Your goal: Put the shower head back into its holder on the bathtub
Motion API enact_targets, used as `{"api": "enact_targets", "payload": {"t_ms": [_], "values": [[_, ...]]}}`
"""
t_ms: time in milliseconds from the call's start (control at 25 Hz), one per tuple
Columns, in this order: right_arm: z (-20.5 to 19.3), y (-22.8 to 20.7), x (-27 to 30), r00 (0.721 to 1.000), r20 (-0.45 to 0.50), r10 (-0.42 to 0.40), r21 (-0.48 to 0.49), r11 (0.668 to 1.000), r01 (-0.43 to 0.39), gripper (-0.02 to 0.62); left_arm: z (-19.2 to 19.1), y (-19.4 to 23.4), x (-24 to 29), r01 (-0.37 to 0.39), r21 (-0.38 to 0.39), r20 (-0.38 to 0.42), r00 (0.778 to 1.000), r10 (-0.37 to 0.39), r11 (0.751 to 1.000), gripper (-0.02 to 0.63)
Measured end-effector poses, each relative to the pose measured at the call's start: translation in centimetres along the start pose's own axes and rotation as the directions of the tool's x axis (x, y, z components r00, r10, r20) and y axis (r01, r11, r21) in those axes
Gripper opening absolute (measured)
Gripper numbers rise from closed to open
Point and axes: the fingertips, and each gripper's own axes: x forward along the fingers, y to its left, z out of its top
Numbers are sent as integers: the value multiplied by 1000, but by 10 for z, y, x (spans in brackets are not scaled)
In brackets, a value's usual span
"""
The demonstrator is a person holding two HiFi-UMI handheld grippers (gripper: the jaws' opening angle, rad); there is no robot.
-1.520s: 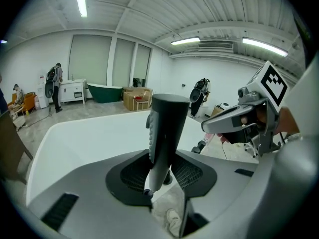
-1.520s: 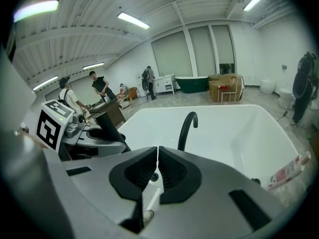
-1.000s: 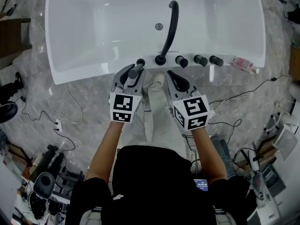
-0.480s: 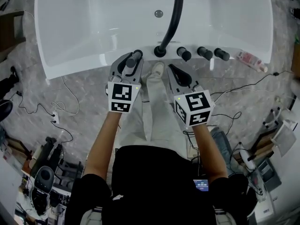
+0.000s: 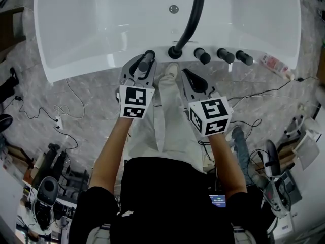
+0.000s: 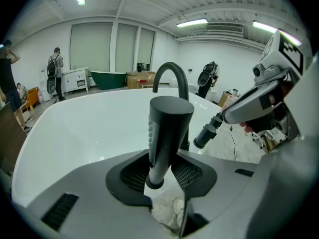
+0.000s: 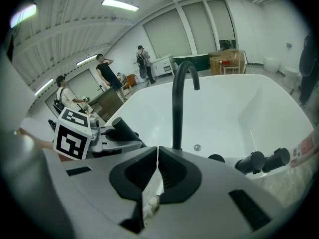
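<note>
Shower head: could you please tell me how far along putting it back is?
Done: the left claw is shut on the shower head. In hand: it hangs at the tub rim beside the tap; the right claw is shut and empty. Left: seating it in its holder, which I cannot make out.

Smooth glossy white bathtub (image 5: 76,32); matt black shower head (image 6: 167,128) and spout (image 5: 193,19); polished veined stone-look floor (image 5: 91,98).
</note>
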Motion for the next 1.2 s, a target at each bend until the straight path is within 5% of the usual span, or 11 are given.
{"api": "enact_targets", "payload": {"t_ms": [1200], "values": [[35, 30, -23, 999, 50, -16, -27, 999, 18, 25, 16, -7, -41, 86, -39, 16, 996, -85, 996, 192]]}}
